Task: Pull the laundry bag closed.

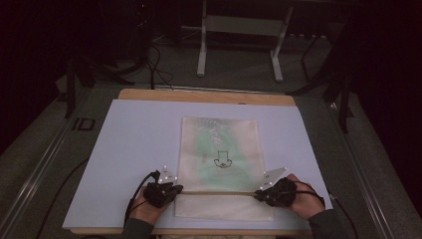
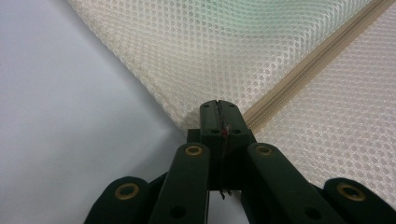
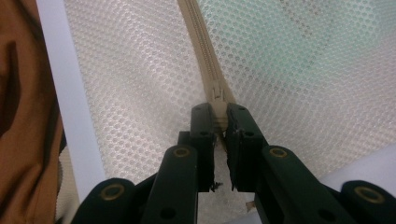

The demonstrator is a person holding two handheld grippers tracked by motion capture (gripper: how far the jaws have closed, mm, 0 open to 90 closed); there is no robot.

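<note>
A cream mesh zipper bag (image 1: 219,144) lies flat on the white board (image 1: 134,139), with something pale green showing through it and a small dark drawing at its middle. Its beige zipper (image 1: 219,192) runs across near the front edge. My left gripper (image 1: 178,189) is shut on the bag's left edge beside the zipper's end (image 2: 261,109); its jaws (image 2: 218,106) are pressed together over the mesh. My right gripper (image 1: 256,194) sits at the zipper's right end, shut on the zipper pull (image 3: 218,95), which stands between its jaws (image 3: 219,112).
The white board lies on a wooden tabletop (image 1: 199,95). Beyond it are grey floor, cables and a white metal stand (image 1: 239,25). Brown cloth (image 3: 23,116) shows past the board's near edge in the right gripper view. Bare board lies left and right of the bag.
</note>
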